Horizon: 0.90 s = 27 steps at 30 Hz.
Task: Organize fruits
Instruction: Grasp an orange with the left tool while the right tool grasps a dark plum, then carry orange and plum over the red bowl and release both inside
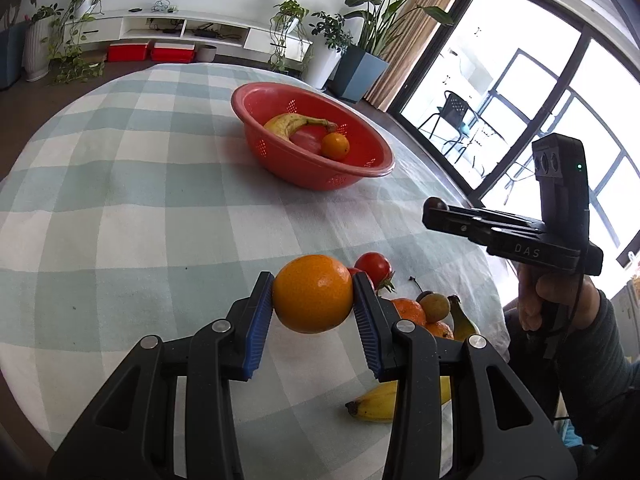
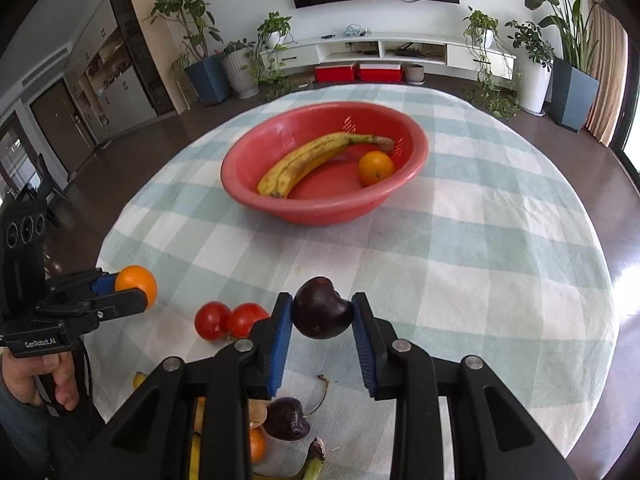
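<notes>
My left gripper (image 1: 313,296) is shut on a large orange (image 1: 313,294), held above the checked tablecloth; the same gripper (image 2: 132,294) and orange (image 2: 138,280) show at the left of the right wrist view. My right gripper (image 2: 322,314) is shut on a dark cherry (image 2: 322,308), lifted off the cloth; in the left wrist view its fingertips are hidden. Farther back stands a red basket (image 1: 372,168), also (image 2: 416,148), holding a banana (image 2: 316,156) and a small orange (image 2: 375,168). Loose fruit lies near me: two tomatoes (image 2: 230,320), a second cherry (image 2: 286,418), bananas (image 1: 376,402).
The round table (image 2: 500,240) wears a pale green checked cloth, its edge dropping to a dark floor. Potted plants (image 2: 576,96), a white shelf unit with red boxes (image 2: 358,72) and a wall screen stand behind. A glass door (image 1: 500,92) lies to the right.
</notes>
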{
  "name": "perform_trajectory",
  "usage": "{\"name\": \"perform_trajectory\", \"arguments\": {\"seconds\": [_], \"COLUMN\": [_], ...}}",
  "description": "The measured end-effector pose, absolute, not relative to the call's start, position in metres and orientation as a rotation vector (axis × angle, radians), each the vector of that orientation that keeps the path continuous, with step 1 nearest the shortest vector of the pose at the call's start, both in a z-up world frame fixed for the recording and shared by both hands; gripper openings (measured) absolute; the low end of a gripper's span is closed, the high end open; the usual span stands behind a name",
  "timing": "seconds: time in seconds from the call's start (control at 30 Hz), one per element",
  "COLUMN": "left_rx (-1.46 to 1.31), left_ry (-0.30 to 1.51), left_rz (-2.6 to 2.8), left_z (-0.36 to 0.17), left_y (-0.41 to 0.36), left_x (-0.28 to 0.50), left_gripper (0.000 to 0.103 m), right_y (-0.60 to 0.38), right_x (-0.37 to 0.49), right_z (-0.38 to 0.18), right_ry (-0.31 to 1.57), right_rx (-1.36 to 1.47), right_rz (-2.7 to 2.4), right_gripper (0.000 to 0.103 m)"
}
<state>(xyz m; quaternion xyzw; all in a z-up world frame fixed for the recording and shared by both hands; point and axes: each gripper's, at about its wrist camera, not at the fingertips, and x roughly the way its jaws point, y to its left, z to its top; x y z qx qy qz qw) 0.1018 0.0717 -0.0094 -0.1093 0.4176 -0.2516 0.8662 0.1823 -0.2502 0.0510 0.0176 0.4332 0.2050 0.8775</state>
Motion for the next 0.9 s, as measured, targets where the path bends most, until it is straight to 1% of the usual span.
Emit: {"name": "perform_trajectory", "arguments": {"seconds": [0.13,0.27,0.43,0.67,0.9], "left_rx": [-0.19,-0.125,-0.035,0.077,0.14], "left_ry": [0.843,0.8,0.8,0.881,0.925], "left_rz": [-0.517,-0.506,-0.503,-0.479,-0.465], "left_z": [0.014,0.045,0.067,0.044,0.018], "left_y": [0.07,0.06,0.032,-0.004,-0.02], "left_x": [0.121,0.157,0.209,0.262,0.284], "left_gripper": [0.037,0.037,0.037,0.037,0.037], "right_y": [-0.264,-0.257,-0.234,-0.21,-0.202], "right_x": [0.197,0.22,0.252,0.291,0.309], "right_z": [0.086,0.11,0.1,0.061,0.035], "right_ry": [0.804,0.747,0.785,0.914,0.993], "right_rx": [0.114,0.087,0.029,-0.057,-0.116], "right_rz": [0.416,0.429,0.45,0.438,0.433], "right_gripper": [0.033,0.033,0.033,0.033,0.033]}}
